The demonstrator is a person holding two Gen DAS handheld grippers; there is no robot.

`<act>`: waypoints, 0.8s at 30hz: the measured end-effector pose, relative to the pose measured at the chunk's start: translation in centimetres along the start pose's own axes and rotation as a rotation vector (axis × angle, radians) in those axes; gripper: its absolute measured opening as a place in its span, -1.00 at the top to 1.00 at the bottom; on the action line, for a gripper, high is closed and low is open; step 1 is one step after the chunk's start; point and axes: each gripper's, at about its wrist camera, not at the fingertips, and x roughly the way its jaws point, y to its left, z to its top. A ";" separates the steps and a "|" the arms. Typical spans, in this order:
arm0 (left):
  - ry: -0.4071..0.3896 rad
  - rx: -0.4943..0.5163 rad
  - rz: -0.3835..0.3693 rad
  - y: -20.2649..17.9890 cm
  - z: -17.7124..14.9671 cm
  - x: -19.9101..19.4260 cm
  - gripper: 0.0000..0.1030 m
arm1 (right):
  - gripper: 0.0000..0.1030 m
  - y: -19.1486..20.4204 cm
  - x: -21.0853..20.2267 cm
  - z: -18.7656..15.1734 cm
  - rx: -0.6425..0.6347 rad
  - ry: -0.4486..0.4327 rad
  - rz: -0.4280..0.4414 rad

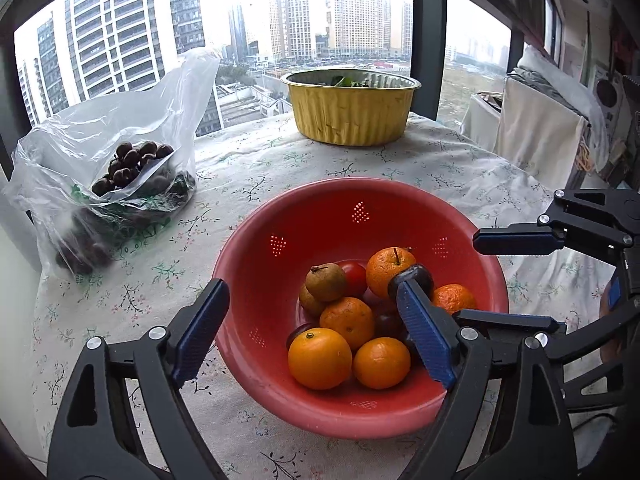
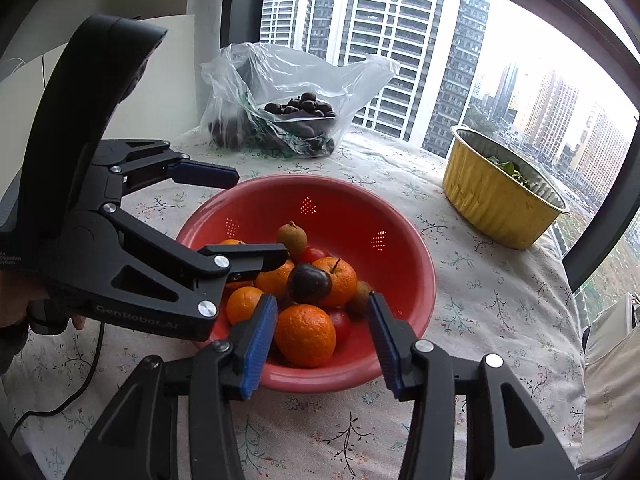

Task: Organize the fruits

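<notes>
Your left gripper (image 1: 308, 316) stands wide and your right gripper (image 2: 322, 334) partly open, both empty over the red colander (image 1: 256, 236) at frame centre, where a dark cherry (image 2: 309, 283) tops the oranges, likely just dropped there for sorting.

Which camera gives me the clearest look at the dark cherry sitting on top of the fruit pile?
Right wrist view: the dark cherry sits unobstructed on top of the oranges in the red colander. In the left wrist view the cherry is partly hidden behind a blue finger pad.
</notes>
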 end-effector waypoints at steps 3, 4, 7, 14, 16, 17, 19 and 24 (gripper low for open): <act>-0.036 -0.018 0.020 -0.5 -0.6 -2.1 -0.98 | -0.22 0.1 -1.5 -0.9 0.018 -0.025 -0.013; -0.050 -0.022 0.032 -0.8 -1.0 -2.9 -0.99 | -0.25 0.1 -2.1 -1.2 0.026 -0.034 -0.017; -0.096 -0.029 0.060 -1.7 -2.2 -5.3 -0.99 | -0.45 0.3 -3.5 -2.3 0.066 -0.061 -0.014; -0.236 -0.080 0.099 -4.0 -6.5 -12.0 -0.99 | -0.65 0.5 -5.9 -5.8 0.201 -0.097 -0.008; -0.254 -0.100 0.139 -4.8 -7.8 -13.6 -0.99 | -0.71 0.5 -6.5 -6.9 0.246 -0.108 -0.008; -0.261 -0.104 0.175 -5.3 -8.4 -14.3 -0.99 | -0.73 0.6 -6.7 -7.3 0.264 -0.114 -0.011; -0.278 -0.126 0.259 -6.1 -9.5 -15.7 -0.99 | -0.78 0.7 -7.5 -8.0 0.292 -0.134 -0.013; -0.281 -0.170 0.411 -7.8 -11.9 -18.8 -0.99 | -0.90 1.0 -8.9 -8.8 0.341 -0.177 -0.007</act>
